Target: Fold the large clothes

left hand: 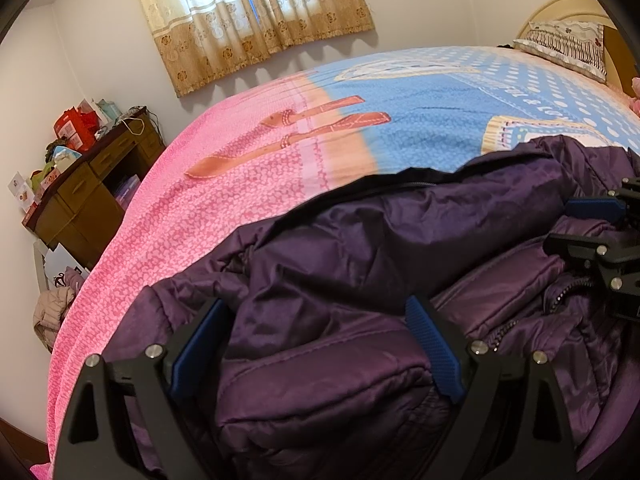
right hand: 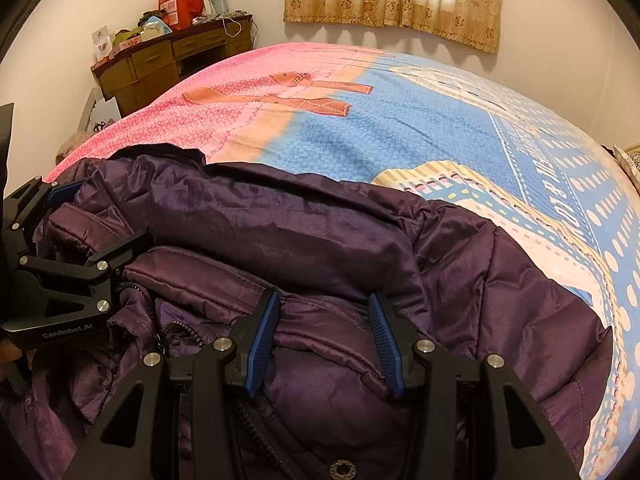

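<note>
A dark purple puffer jacket [left hand: 360, 248] lies bunched on the bed; it also fills the right wrist view [right hand: 304, 224]. My left gripper [left hand: 316, 320] is open, its blue pads on either side of a quilted fold of the jacket. My right gripper [right hand: 324, 312] is open too, straddling a padded fold near the zipper [right hand: 188, 330]. Each gripper shows in the other's view: the right one [left hand: 600, 240] at the right edge, the left one [right hand: 68, 232] at the left edge.
The bed [left hand: 420, 128] has a pink and blue patterned cover. A pillow [left hand: 568, 44] lies at the headboard. A wooden desk [right hand: 168, 60] piled with boxes stands by the wall under curtains [right hand: 392, 0]. A beige jacket [left hand: 52, 312] lies on the floor.
</note>
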Motion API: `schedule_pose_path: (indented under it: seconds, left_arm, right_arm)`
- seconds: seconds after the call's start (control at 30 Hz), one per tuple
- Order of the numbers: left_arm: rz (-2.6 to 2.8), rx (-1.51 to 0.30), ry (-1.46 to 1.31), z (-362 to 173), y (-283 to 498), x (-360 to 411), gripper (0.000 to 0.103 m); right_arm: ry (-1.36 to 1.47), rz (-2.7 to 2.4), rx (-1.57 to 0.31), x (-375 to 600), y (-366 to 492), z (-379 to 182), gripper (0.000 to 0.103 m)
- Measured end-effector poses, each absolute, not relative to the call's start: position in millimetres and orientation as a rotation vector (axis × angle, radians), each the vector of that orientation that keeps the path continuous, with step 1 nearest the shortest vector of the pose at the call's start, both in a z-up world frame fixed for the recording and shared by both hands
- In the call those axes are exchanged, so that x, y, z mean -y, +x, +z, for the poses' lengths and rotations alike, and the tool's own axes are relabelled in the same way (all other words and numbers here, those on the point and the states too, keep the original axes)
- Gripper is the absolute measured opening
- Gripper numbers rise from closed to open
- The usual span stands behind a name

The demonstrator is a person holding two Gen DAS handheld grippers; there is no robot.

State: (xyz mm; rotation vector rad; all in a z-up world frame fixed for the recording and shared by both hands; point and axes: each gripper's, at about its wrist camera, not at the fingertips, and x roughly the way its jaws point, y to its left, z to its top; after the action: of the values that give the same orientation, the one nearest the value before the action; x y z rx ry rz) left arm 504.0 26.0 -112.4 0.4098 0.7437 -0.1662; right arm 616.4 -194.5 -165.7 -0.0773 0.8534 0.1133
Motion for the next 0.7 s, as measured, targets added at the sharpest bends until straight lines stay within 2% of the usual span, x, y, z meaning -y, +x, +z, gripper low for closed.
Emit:
schedule_pose_path:
  seconds: [0.3, 0.5, 0.6, 0.7]
  left_arm:
    - [-0.164, -0.748, 0.413, -113, 505, -25, 0.095]
    - [-0.142, -0.769, 0.42, -111, 509, -23, 0.1]
    - [-0.157, -0.794, 0.371, -82, 501, -29, 0.094]
    - [-0.237, -0.733, 0.261, -35, 461, -49, 0.094]
  right_arm:
    - [-0.087, 0.107, -0.854, 192, 616, -166, 0.048]
    - [-0.078, 0.125, -0.869, 196, 618, -160, 0.049]
    - [-0.099, 0.174, -0.893, 207, 601, -131, 0.055]
    - [-0.042, 0.177, -0.84, 237, 551, -90, 0.072]
